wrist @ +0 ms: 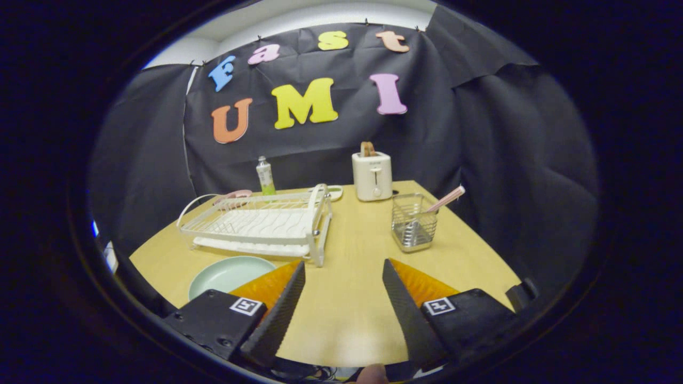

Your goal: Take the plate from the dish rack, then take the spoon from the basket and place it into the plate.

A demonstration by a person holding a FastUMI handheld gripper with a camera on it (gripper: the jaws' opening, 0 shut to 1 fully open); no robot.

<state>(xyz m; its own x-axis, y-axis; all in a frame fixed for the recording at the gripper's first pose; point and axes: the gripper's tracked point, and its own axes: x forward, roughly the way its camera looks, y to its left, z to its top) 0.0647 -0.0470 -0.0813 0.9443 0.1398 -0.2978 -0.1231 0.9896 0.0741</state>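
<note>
A pale green plate [227, 274] lies flat on the wooden table [352, 298], in front of the white dish rack [261, 224] and just left of my left finger, which covers its right rim. The rack holds no plate. Beyond my right finger stands a wire basket [412, 223] with a pink-handled spoon [445, 199] leaning out over its right rim. My gripper [344, 269] is open above bare table, nothing between its fingers.
A white toaster [372, 176] with bread in it stands at the table's back, a small bottle [264, 176] to its left behind the rack. A pink object [235, 195] lies behind the rack's far left corner. A fingertip [373, 373] shows below the gripper.
</note>
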